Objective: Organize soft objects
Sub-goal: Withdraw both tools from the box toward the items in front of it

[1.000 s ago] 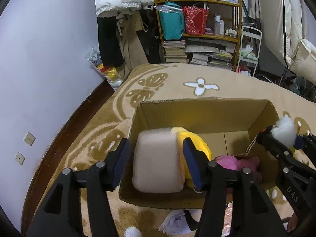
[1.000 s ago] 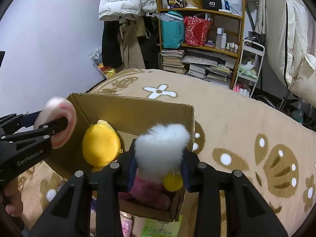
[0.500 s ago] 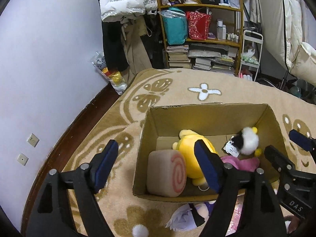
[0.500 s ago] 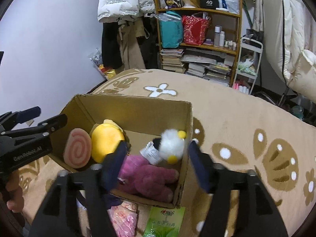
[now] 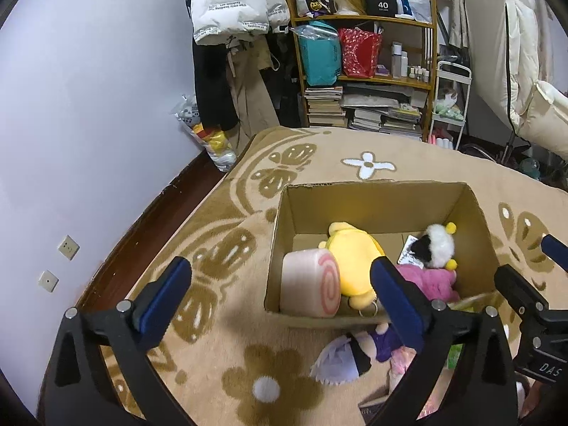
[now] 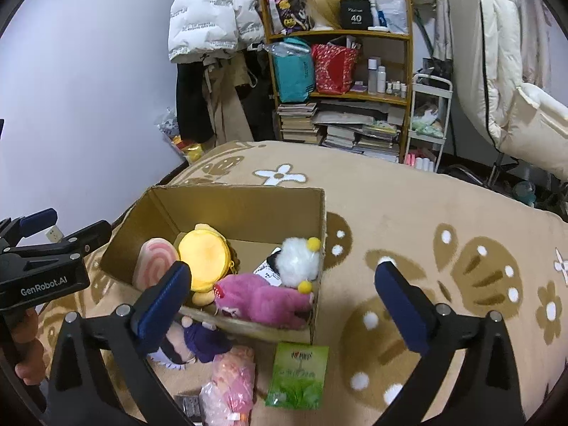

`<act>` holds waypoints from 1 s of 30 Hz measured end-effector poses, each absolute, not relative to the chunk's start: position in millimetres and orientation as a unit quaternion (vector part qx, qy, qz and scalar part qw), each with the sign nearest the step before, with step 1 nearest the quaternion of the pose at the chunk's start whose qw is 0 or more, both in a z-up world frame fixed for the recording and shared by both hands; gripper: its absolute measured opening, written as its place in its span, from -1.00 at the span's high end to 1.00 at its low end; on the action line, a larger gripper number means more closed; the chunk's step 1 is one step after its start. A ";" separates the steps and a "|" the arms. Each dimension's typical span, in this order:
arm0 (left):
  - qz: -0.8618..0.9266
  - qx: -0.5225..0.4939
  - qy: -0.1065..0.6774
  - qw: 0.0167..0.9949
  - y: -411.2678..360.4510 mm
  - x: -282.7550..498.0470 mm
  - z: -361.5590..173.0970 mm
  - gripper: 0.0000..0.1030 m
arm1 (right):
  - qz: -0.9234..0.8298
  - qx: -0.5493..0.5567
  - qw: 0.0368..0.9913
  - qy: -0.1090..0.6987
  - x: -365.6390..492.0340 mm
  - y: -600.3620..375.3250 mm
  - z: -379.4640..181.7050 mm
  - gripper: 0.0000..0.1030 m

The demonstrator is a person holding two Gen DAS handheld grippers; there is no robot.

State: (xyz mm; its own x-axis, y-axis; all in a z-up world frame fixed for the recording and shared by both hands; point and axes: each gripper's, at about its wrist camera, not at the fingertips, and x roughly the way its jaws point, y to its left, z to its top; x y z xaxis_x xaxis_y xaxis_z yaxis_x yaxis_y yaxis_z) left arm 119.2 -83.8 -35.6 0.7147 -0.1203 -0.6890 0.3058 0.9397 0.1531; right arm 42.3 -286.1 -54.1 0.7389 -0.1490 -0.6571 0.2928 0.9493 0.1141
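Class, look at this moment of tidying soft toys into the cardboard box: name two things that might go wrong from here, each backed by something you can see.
1. The cardboard box is filling: the white pompom toy sits high on the pink plush near the rim, so more toys may tumble out.
2. The purple-dressed doll, pink packet and green packet lie tight against the box; the left hand-held gripper or right hand-held gripper, both just opened, might nudge it.

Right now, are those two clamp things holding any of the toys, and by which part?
Nothing is held. The left gripper and the right gripper have just opened; the swirl-roll plush and the white pompom toy lie in the cardboard box.
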 end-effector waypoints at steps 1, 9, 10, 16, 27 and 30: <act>-0.116 0.128 0.362 0.916 -82.7 116.5 -34.6 -0.96 | -0.121 0.103 0.926 0.343 39.2 -284.6 -53.0 -1.00; -0.114 0.132 0.391 0.904 -69.6 99.3 -37.4 -0.97 | -0.149 0.087 0.917 0.360 13.2 -279.9 -54.5 -1.00; -0.114 0.133 0.394 0.902 -67.7 96.4 -38.3 -0.97 | -0.149 0.087 0.916 0.363 10.8 -279.5 -55.5 -1.00; -0.112 0.143 0.410 0.894 -64.6 86.8 -47.7 -0.97 | -0.124 0.116 0.913 0.370 -2.1 -277.6 -66.0 -1.00; -0.119 0.133 0.443 0.879 -64.3 90.6 -69.9 -0.97 | -0.143 0.109 0.897 0.405 1.3 -271.4 -85.2 -1.00; -0.122 0.134 0.452 0.873 -66.8 94.0 -76.5 -0.97 | -0.145 0.104 0.892 0.414 5.0 -268.8 -91.2 -1.00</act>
State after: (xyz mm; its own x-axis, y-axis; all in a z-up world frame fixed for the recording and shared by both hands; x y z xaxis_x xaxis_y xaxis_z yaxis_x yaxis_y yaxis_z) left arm 94.0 -66.8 -76.5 0.5617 -0.0916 -0.8223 0.3335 0.9346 0.1237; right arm 5.0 -268.8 -91.2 0.6145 -0.1731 -0.7697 0.3449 0.9364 0.0647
